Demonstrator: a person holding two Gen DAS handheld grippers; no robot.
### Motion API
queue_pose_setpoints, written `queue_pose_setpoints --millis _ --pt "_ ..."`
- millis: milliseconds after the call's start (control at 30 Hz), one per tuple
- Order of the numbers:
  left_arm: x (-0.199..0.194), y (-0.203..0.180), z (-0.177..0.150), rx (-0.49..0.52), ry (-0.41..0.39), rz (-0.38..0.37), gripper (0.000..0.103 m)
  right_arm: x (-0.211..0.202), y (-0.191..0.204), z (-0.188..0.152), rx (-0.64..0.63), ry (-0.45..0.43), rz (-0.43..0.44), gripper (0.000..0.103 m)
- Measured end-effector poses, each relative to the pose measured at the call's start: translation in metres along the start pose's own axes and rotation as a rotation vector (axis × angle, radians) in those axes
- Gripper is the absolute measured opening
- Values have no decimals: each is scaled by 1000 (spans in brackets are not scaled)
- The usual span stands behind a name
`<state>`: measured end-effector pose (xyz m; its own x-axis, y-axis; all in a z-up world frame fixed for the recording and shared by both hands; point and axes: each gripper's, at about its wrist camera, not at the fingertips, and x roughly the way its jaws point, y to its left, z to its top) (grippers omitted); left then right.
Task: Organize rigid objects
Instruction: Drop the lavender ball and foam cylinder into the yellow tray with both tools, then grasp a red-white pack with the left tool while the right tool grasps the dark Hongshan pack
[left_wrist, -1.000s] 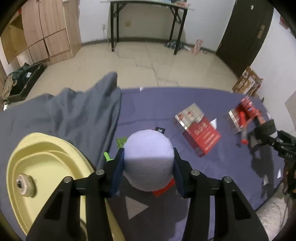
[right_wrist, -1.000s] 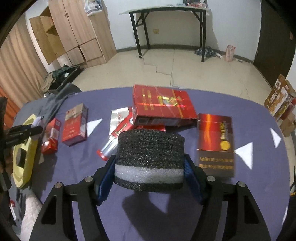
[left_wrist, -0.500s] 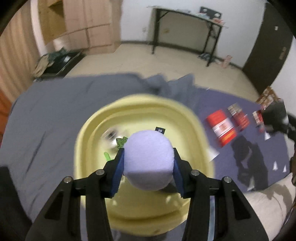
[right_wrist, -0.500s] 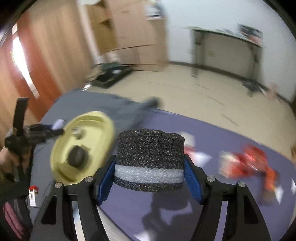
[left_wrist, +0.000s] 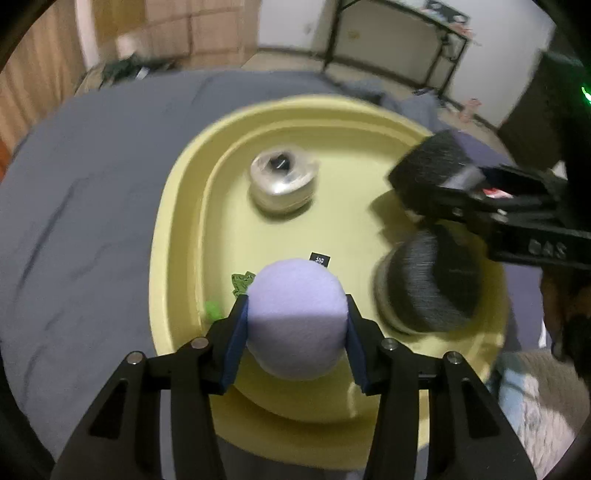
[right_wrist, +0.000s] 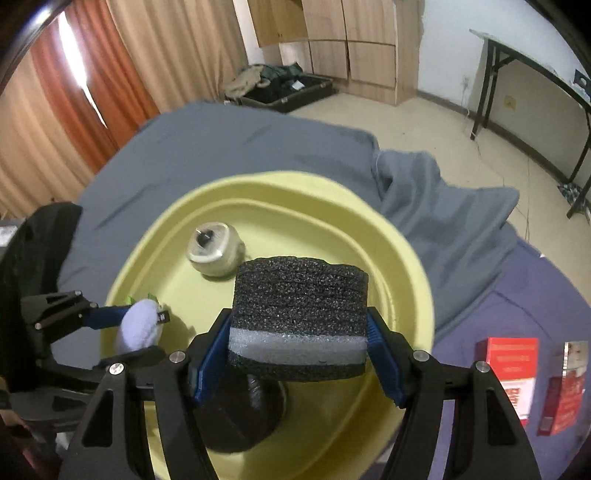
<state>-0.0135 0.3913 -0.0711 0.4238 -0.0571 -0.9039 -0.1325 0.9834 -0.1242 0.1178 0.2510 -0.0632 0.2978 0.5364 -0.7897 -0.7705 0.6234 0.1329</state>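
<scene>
A yellow basin sits on a grey cloth. My left gripper is shut on a pale lilac foam ball above the basin's near side; it also shows in the right wrist view. My right gripper is shut on a black foam block with a white stripe, held over the basin's right side. Inside the basin lie a cream tape roll and a black round object.
Grey cloth covers the left of the table and bunches behind the basin. Purple cloth with red boxes lies to the right. An open suitcase, wooden cabinets and a black-legged table stand on the floor beyond.
Both grippers swung left from the red boxes to over the yellow basin, carrying their foam pieces. The right gripper has come into the left wrist view beside the black round object.
</scene>
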Motion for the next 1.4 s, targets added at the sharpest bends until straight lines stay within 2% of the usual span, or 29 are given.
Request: queue_pose_setpoints --millis 67,133,200,233,267,300,333,400,500,600,633,700,733,800,833,867,933,967,1067,1167,1233,1300,1400 --pt "2 -1 -2 4 -23 -12 51 14 -1 -1 12 19 -8 69" --pt "2 -2 -2 10 -32 -6 53 17 4 0 -1 -3 -26 71" --pt "-1 -4 -2 6 -18 -22 62 19 9 1 8 -6 -25 77" --pt "-8 -6 -1 2 -20 -27 77 18 9 2 21 -3 -11 86" --pt "-14 -6 -2 -1 -34 -25 94 12 8 3 46 -14 2 90" --pt "-26 -7 -1 -5 -68 -21 101 3 4 2 72 -42 9 99" --pt "-36 -11 0 -7 -98 -20 103 -17 -4 -1 118 -98 10 103" --pt "-52 -17 8 -13 -116 -36 103 -46 -19 -6 183 -165 12 103" --pt "-70 -36 25 -27 -124 -57 103 -100 -61 -21 273 -236 -50 103" --pt "-87 -75 38 -3 -161 -113 103 -162 -113 -55 303 -284 -169 103" --pt "-88 -80 41 -6 -160 -125 103 -184 -142 -73 317 -282 -230 103" --pt "-87 -113 50 -4 -139 -158 103 -212 -181 -100 358 -263 -307 103" --pt "-83 -132 55 5 -137 -170 103 -229 -213 -126 396 -245 -367 103" --pt "-72 -165 65 14 -126 -168 103 -245 -248 -160 425 -214 -462 103" --pt "-66 -177 69 11 -119 -157 103 -248 -269 -186 427 -184 -541 103" --pt "-57 -190 72 3 -108 -136 103 -247 -279 -199 428 -159 -568 103" --pt "-36 -213 78 -11 -81 -116 103 -232 -312 -233 477 -78 -568 103" --pt "-24 -222 81 -22 -59 -107 103 -227 -321 -242 499 -65 -558 103" --pt "8 -246 83 -39 -4 -60 103 -214 -343 -261 572 -94 -531 103" --pt "30 -261 81 -26 -6 18 103 -214 -354 -276 656 -149 -461 103" --pt "43 -262 82 -47 4 79 103 -213 -357 -283 654 -136 -457 103" --pt "54 -260 83 -73 15 104 103 -205 -369 -280 622 -122 -467 103" --pt "71 -257 83 -97 40 82 103 -200 -370 -278 586 -115 -501 103"
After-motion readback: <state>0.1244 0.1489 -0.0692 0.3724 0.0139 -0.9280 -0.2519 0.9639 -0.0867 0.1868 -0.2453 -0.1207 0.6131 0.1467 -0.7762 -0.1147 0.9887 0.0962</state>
